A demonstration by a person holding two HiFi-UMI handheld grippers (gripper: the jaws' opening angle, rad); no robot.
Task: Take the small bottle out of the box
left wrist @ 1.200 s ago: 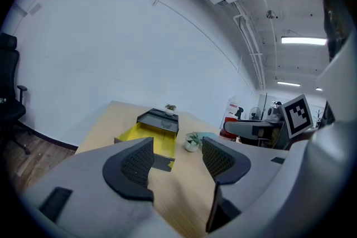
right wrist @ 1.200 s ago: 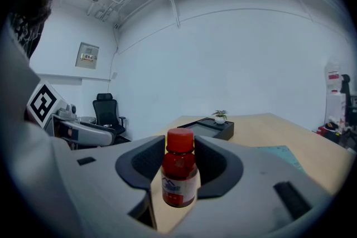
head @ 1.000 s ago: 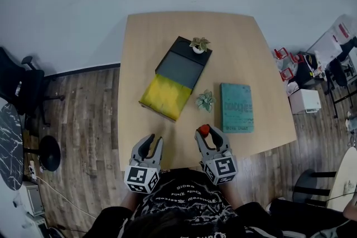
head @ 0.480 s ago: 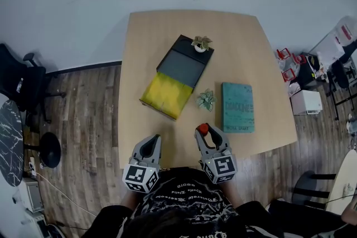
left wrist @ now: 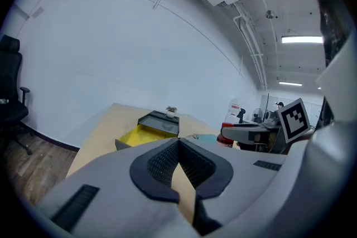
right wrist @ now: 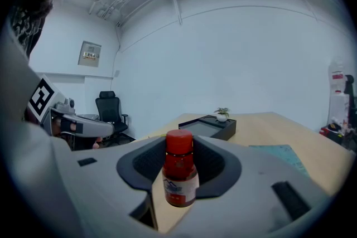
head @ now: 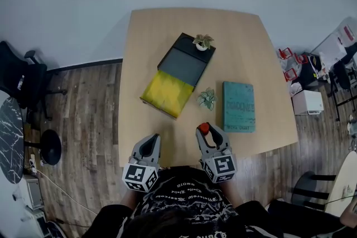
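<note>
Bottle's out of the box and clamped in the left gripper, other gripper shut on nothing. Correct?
Wrong gripper. The bottle is out of the box and clamped in the right gripper, as the right gripper view shows. The left gripper is the one shut on nothing.

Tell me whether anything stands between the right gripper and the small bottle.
Nothing visible does. The small bottle stands upright between the right gripper's jaws, gripped, above the table's near edge, apart from the open box.
</note>
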